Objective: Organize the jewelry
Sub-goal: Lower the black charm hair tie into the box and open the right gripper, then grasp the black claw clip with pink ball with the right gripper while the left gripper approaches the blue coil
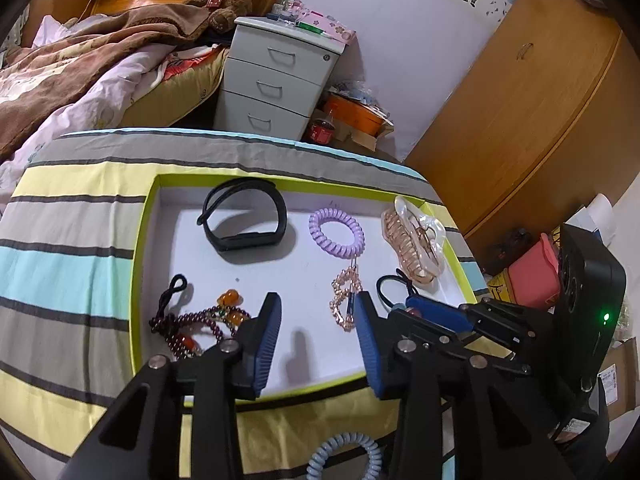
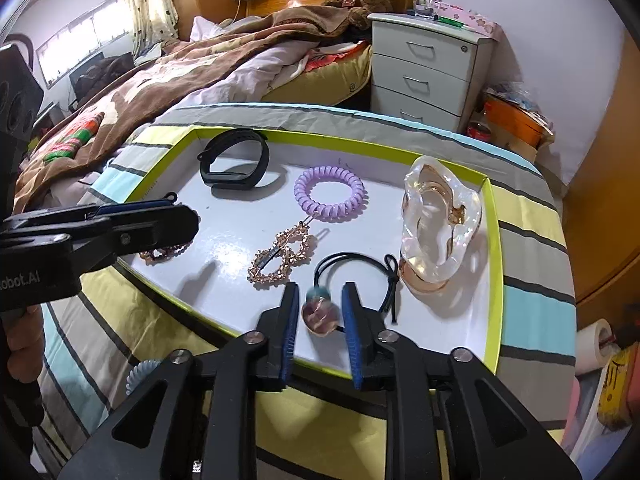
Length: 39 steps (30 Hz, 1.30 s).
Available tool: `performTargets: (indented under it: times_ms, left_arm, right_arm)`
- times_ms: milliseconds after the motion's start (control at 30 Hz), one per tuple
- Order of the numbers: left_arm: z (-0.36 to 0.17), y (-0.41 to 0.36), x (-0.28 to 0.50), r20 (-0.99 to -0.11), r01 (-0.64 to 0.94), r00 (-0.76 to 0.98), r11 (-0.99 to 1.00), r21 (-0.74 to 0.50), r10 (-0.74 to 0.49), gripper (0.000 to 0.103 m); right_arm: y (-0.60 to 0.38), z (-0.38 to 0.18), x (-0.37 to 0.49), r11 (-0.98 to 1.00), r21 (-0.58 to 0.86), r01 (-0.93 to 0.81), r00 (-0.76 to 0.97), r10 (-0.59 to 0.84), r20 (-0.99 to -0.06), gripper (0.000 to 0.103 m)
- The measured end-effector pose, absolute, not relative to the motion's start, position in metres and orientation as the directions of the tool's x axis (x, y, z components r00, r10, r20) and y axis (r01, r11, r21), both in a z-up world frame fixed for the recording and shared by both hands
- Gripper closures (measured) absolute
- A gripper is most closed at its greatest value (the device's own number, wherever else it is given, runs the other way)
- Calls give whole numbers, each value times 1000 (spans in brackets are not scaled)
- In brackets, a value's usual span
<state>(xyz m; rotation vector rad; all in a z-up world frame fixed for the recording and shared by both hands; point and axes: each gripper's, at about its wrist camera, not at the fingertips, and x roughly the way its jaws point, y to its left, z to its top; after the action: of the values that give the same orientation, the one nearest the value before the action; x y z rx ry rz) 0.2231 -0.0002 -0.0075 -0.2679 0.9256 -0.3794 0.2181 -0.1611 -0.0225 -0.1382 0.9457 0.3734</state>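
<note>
A white tray with a green rim (image 1: 144, 264) (image 2: 494, 280) lies on a striped cloth. It holds a black wristband (image 1: 244, 216) (image 2: 236, 160), a purple coil hair tie (image 1: 336, 232) (image 2: 330, 192), a clear hair claw (image 1: 412, 240) (image 2: 436, 224), a rose-gold bow clip (image 1: 343, 300) (image 2: 280, 256) and a dark red bead bracelet (image 1: 200, 320). My left gripper (image 1: 316, 316) (image 2: 180, 216) is open over bare tray floor. My right gripper (image 2: 320, 308) (image 1: 408, 308) is open, with the bead (image 2: 320, 314) of a black hair tie (image 2: 360, 258) lying between its pads.
A pale blue coil hair tie (image 1: 344, 456) (image 2: 138, 376) lies on the striped cloth (image 1: 72, 240) in front of the tray. Behind the table are a bed (image 2: 200, 64), a grey drawer unit (image 1: 276, 84) and a wooden wardrobe (image 1: 520, 100). Boxes clutter the floor on the right.
</note>
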Motion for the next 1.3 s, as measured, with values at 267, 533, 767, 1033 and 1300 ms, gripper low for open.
performTargets:
  times_ms: [267, 533, 767, 1033, 1300]
  left_arm:
    - [-1, 3, 204, -720, 208, 552, 906, -370, -421, 54]
    - [2, 14, 181, -711, 192, 564, 904, -381, -419, 50]
    - [0, 26, 160, -711, 168, 573, 907, -386, -409, 46]
    - [-2, 36, 136, -709, 146, 584, 910, -388, -396, 41]
    - [-3, 48, 117, -699, 127, 603, 911, -392, -385, 37]
  right_arm:
    - [-167, -8, 202, 934, 66, -351, 564, 268, -781, 69]
    - [-170, -1, 176, 934, 87, -347, 582, 287, -761, 69]
    - [-172, -2, 153, 932, 111, -345, 583, 305, -753, 68]
    - [-168, -7, 126, 919, 138, -369, 570, 341, -747, 68]
    - [-158, -20, 106, 886, 158, -435, 523, 392, -757, 56]
